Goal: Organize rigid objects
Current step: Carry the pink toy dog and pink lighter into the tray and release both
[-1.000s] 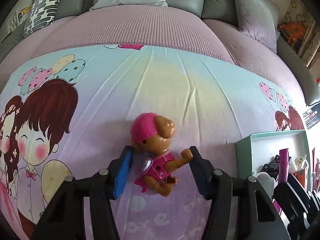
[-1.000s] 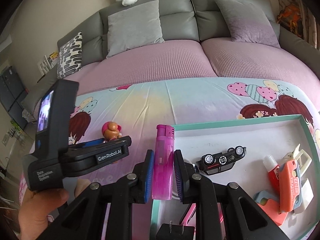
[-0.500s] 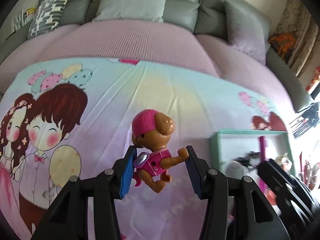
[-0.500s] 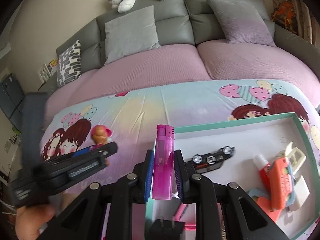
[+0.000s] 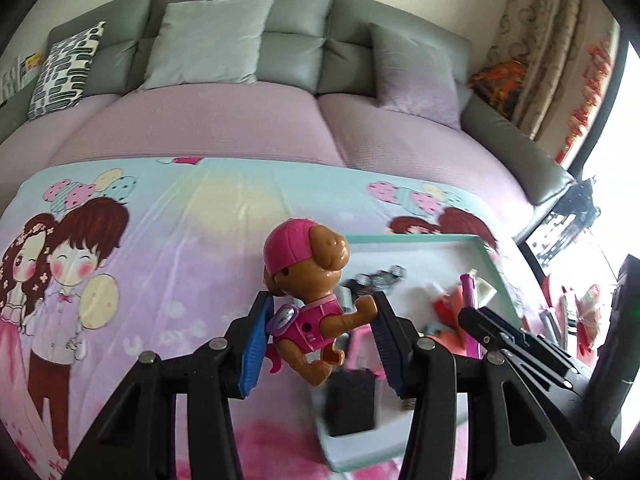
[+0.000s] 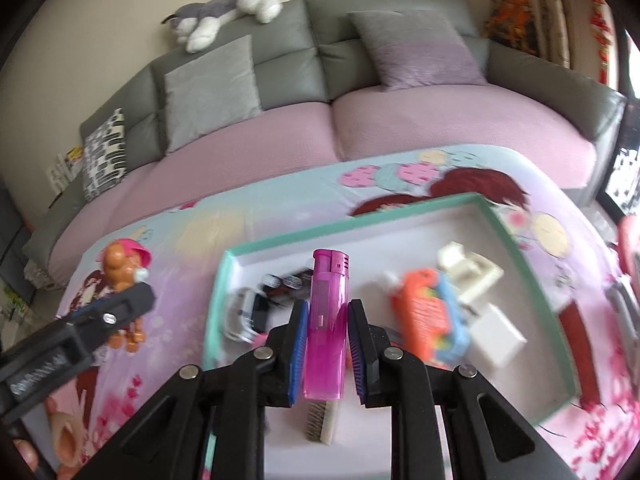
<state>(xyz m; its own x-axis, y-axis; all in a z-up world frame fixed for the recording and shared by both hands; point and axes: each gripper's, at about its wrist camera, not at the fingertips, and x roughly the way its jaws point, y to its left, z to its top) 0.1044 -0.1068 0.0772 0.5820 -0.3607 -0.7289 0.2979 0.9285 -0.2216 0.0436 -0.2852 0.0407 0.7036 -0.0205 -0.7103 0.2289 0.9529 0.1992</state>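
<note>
The left gripper [image 5: 320,340] has its blue-padded jaws pinching a brown toy dog figure [image 5: 310,300] in a pink cap and vest, lifted clear of the bedding; the figure stands roughly upright between the pads, head up and away from the hand, one arm against the right pad. The right gripper [image 6: 327,344] has its jaws pressed onto a pink translucent lighter [image 6: 326,316], long axis running straight out along the fingers, metal-capped end farthest from the hand. Under the lighter sits a green-rimmed white tray [image 6: 516,240] holding a toy car [image 6: 280,284], an orange item and white blocks. The tray rests on a cartoon-print sheet [image 5: 180,216] over a lilac bed [image 5: 208,124] with grey cushions, a plush husky [image 6: 224,12] on the grey headboard and curtains to the right.
</note>
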